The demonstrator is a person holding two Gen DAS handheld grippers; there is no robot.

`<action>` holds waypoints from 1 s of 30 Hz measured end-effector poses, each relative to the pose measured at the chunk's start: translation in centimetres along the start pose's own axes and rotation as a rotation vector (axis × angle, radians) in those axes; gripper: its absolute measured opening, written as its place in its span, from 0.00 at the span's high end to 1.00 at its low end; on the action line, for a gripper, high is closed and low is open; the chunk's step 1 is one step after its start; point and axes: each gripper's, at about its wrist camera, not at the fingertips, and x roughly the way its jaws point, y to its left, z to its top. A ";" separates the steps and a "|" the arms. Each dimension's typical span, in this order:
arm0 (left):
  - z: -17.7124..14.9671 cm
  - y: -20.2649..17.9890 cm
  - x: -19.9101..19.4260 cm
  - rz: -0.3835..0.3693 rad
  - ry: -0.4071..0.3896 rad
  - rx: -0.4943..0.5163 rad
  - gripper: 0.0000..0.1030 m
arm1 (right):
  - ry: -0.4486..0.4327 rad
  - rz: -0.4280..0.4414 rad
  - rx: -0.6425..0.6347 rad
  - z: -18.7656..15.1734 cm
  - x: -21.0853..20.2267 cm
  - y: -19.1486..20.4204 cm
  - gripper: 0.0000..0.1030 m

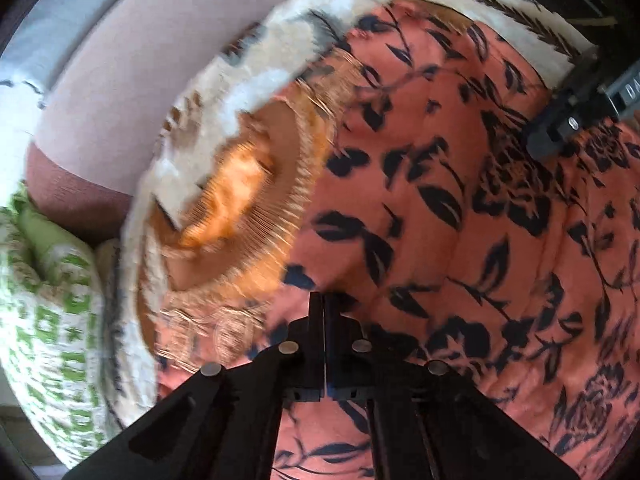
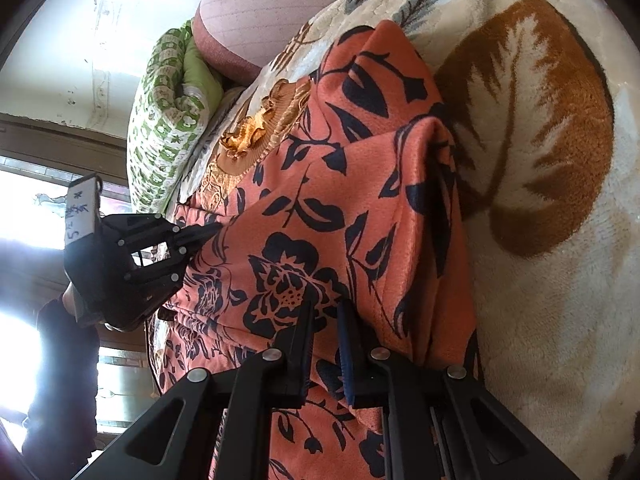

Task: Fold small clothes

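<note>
A coral garment with dark blue flowers and leaves (image 1: 440,200) (image 2: 320,208) lies partly folded on a cream blanket. My left gripper (image 1: 324,300) is shut, fingers flush together, with its tips at the garment's near edge. The right wrist view shows the left gripper (image 2: 212,229) touching the garment's left border; I cannot tell whether cloth is pinched. My right gripper (image 2: 326,316) is nearly closed with a fold of coral cloth between its fingers. In the left wrist view the right gripper (image 1: 540,148) rests on the garment at the upper right.
The cream blanket with brown leaves (image 2: 540,240) (image 1: 280,40) covers the bed. An orange pleated piece (image 1: 240,192) (image 2: 256,128) lies beside the garment. A green-and-white quilt roll (image 1: 52,320) (image 2: 168,120) and a pink cushion (image 1: 140,60) (image 2: 272,8) sit beyond. A person's dark sleeve (image 2: 68,380) stands by a bright window.
</note>
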 end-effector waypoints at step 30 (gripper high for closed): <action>-18.2 3.3 -5.0 -0.084 0.036 -0.880 0.64 | 0.068 -0.004 -0.044 -4.8 0.2 4.3 0.80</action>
